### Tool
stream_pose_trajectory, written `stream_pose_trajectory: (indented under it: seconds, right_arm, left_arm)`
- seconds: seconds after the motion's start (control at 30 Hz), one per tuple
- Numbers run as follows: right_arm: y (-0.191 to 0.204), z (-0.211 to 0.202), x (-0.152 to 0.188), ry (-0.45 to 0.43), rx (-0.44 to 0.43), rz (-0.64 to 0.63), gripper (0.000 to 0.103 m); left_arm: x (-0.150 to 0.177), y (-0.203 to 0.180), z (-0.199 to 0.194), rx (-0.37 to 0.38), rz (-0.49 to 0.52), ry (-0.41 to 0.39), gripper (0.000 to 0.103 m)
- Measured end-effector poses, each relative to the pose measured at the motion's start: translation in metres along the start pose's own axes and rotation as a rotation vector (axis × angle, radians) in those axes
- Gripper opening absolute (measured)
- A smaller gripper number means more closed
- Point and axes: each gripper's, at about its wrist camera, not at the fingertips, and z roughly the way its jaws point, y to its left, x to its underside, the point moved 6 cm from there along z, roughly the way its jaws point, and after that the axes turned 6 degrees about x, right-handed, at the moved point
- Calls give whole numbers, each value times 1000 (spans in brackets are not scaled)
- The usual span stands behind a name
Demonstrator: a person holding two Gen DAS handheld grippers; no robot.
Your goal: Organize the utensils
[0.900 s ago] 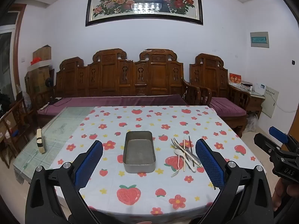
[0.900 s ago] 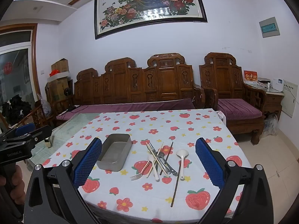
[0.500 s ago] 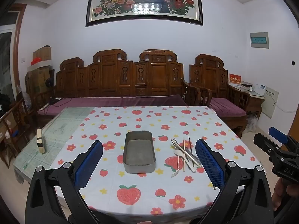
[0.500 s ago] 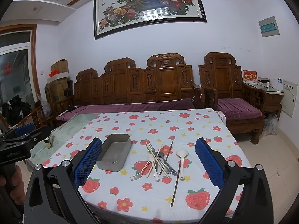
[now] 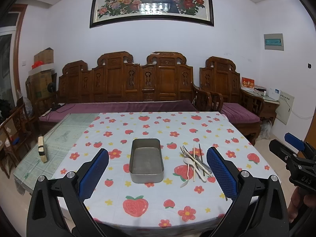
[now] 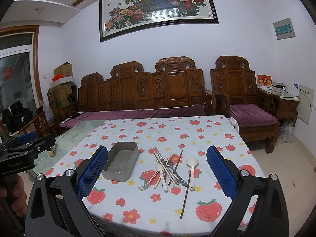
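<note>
An empty grey metal tray sits on the strawberry-print tablecloth. Right of it lies a pile of utensils: forks, spoons and chopsticks crossing each other. A white spoon and a dark chopstick lie apart on the pile's right. My left gripper is open and empty, held above the table's near edge in front of the tray. My right gripper is open and empty, in front of the pile.
A glass tabletop extends left of the cloth, with a small wooden block on it. A carved wooden sofa stands behind the table, an armchair at right. Each view shows the other gripper at its edge.
</note>
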Motion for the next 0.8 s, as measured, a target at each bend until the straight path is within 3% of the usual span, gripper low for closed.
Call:
stream_pose_trajectory:
  seconds: [0.8]
  right_arm:
    - [1,0,0,-1,1,-4,100]
  left_arm:
    - [1,0,-1,0,1,3,96]
